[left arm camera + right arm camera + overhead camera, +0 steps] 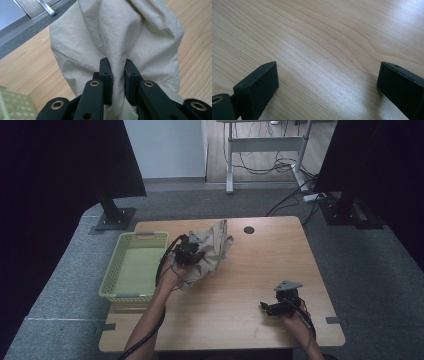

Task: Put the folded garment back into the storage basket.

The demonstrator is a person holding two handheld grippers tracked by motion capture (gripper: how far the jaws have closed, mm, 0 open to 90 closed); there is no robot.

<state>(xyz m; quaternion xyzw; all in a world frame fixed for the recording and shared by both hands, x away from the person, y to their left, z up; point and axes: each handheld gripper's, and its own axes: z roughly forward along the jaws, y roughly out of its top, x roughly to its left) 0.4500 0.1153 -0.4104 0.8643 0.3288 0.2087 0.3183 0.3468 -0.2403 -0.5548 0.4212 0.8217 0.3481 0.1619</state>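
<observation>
A crumpled beige cloth (212,251) hangs bunched above the wooden table (250,270), just right of the basket. My left gripper (192,251) is shut on a fold of the beige cloth (117,42), which is pinched between its two black jaws; the left gripper (118,72) holds it lifted off the tabletop. My right gripper (272,309) rests near the front right of the table, apart from the cloth. In the right gripper view the right gripper (327,82) stands open, with bare wood between its fingers (259,85).
A light green plastic basket (131,267) sits at the table's left edge, its inside bare. A small dark round cap (249,229) is set in the tabletop near the far edge. Dark screens on stands (112,215) flank the table, and cables lie on the floor behind.
</observation>
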